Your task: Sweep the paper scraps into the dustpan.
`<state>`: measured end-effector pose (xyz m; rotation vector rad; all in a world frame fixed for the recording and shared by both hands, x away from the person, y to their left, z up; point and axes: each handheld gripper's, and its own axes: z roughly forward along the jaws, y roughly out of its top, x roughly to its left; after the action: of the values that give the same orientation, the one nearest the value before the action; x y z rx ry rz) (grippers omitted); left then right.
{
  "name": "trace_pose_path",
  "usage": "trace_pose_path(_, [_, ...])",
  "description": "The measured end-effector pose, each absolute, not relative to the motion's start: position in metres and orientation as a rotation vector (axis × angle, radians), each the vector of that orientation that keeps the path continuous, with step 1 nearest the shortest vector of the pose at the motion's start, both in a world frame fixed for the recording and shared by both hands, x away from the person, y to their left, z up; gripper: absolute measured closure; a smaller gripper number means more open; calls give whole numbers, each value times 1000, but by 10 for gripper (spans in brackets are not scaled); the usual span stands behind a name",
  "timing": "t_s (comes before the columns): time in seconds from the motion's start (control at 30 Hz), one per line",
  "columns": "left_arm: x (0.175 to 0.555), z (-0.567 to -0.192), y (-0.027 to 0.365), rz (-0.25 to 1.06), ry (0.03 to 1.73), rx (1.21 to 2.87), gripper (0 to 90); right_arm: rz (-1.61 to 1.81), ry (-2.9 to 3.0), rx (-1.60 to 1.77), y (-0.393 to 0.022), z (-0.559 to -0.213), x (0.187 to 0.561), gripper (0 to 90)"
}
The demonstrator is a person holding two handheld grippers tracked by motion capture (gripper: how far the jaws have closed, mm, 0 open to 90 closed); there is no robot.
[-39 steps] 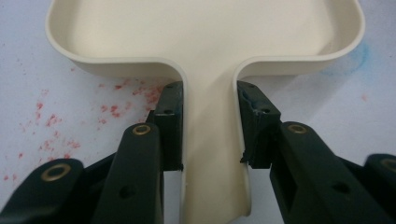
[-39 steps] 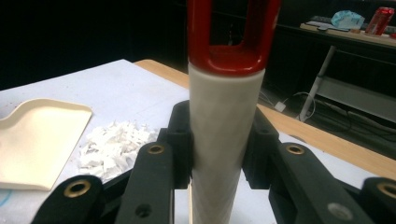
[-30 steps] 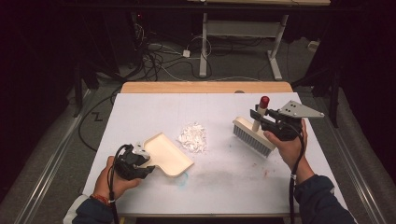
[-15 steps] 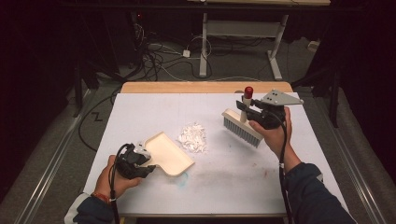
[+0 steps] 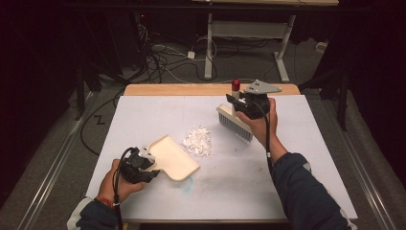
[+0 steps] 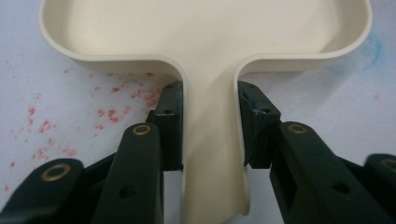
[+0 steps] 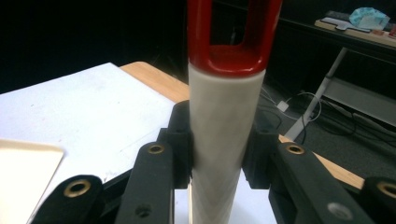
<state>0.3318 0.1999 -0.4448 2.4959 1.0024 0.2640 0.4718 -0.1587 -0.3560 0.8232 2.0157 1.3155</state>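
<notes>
A cream dustpan (image 5: 171, 156) lies flat on the white table (image 5: 143, 115), its mouth toward a small heap of white paper scraps (image 5: 198, 142). My left gripper (image 5: 143, 165) is shut on the dustpan's handle (image 6: 211, 154), one black pad on each side. My right gripper (image 5: 239, 101) is shut on the white handle (image 7: 224, 135) of a hand brush (image 5: 234, 123) with a red end loop (image 7: 231, 35). The brush's bristles hang just above the table, beyond and right of the scraps.
Reddish specks (image 6: 42, 126) and a faint blue smear (image 5: 187, 181) mark the tabletop by the dustpan. A wooden strip (image 5: 172, 89) runs along the far edge of the table. Cables (image 5: 163, 57) and a desk frame (image 5: 249, 28) stand on the dark floor beyond.
My right gripper has carried the brush leftward and toward the far side of the table, closer to the scraps. The left gripper and dustpan have stayed in place.
</notes>
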Motion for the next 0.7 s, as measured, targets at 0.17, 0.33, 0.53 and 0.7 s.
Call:
trace_pose_path(0.17, [332, -446, 199, 264, 1002, 2499, 638, 1333, 1959, 866, -151, -354, 481, 707])
trace_pose_path(0.33, [334, -446, 199, 260, 995, 2503, 638, 1333, 1925, 868, -137, -362, 486, 708])
trace_pose_path(0.53, [336, -447, 197, 260, 973, 2512, 638, 1358, 1940, 839, -115, -375, 485, 708])
trace_pose_path(0.7, [336, -447, 198, 253, 973, 2509, 637, 1379, 1962, 798, -102, -378, 478, 707])
